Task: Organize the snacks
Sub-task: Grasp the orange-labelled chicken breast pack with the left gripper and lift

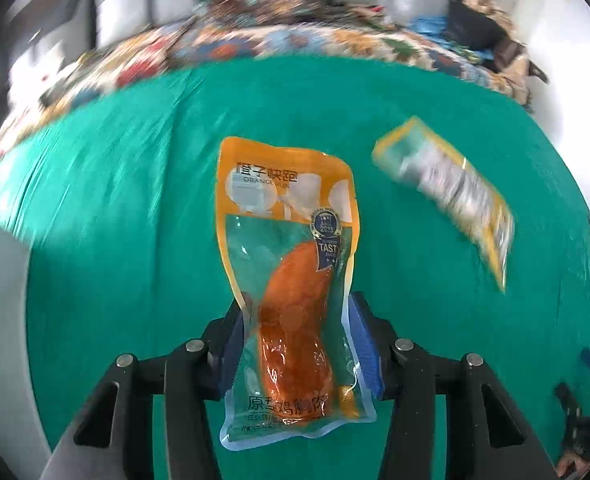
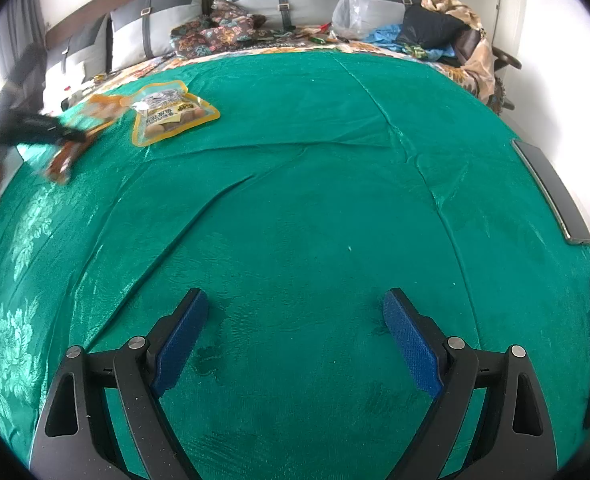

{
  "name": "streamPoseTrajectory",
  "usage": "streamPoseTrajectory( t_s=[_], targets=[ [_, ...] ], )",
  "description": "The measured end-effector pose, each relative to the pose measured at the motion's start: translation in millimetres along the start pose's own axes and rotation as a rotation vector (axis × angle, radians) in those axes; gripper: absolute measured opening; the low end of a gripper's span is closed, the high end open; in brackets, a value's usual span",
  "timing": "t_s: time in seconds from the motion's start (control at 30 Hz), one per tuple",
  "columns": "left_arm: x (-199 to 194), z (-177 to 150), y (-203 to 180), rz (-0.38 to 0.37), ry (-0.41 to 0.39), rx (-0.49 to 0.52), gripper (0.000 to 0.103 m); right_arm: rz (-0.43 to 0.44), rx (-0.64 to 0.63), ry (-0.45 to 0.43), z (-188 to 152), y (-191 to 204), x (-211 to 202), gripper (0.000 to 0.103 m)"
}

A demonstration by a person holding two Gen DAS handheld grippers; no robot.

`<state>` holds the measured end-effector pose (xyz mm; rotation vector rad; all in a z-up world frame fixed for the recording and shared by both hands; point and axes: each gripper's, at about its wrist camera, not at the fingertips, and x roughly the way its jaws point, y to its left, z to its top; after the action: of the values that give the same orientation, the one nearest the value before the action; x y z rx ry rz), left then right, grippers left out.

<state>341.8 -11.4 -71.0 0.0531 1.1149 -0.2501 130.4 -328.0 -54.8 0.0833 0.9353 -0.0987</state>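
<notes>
An orange and clear snack pouch (image 1: 287,240) with an orange piece of meat inside hangs over the green cloth (image 1: 135,200). My left gripper (image 1: 295,304) is shut on its lower half, the blue pads pressing both sides. A second yellow-edged pouch (image 1: 447,196) lies on the cloth to the right, blurred. In the right wrist view that second pouch (image 2: 171,114) lies at the far left, and the held pouch (image 2: 83,136) shows as a blur beside it. My right gripper (image 2: 295,294) is open over bare green cloth (image 2: 315,160), with nothing between its fingers.
The cloth covers a bed. Grey pillows (image 2: 279,0), patterned bedding (image 2: 215,36), a clear plastic bag (image 2: 351,10) and a heap of clothes (image 2: 435,32) lie at the far end. Two dark flat devices (image 2: 551,192) sit at the right edge.
</notes>
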Motion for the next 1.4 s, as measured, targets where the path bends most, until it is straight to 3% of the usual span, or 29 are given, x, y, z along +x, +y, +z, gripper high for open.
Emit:
streamPoseTrajectory(
  t_s=[0.3,0.4,0.47,0.63,0.87,1.1,1.23,1.4],
  targets=[
    [-46,-101,7,-0.046,0.068,-0.071,0.051,0.0,0.0,0.0,0,0,0,0.092],
    [-39,-108,11,-0.038,0.045,-0.097,0.072,0.0,0.0,0.0,0,0,0,0.092],
    [-36,-111,10,-0.033,-0.018,-0.106,0.086,0.0,0.0,0.0,0,0,0,0.092],
    [-23,-121,-8,0.09,-0.068,0.019,0.103,0.0,0.001,0.0,0,0,1,0.092],
    [-27,-134,-8,0.096,-0.161,-0.007,0.103,0.0,0.001,0.0,0,0,1,0.092],
    [-26,-134,-5,0.097,-0.17,-0.02,0.103,0.0,0.001,0.0,0,1,0,0.092],
    [-29,-134,9,0.124,-0.179,-0.099,0.103,0.0,0.0,0.0,0,1,1,0.092],
    [-27,-135,8,0.145,-0.175,-0.092,0.103,0.0,0.001,0.0,0,0,1,0.092]
  ],
)
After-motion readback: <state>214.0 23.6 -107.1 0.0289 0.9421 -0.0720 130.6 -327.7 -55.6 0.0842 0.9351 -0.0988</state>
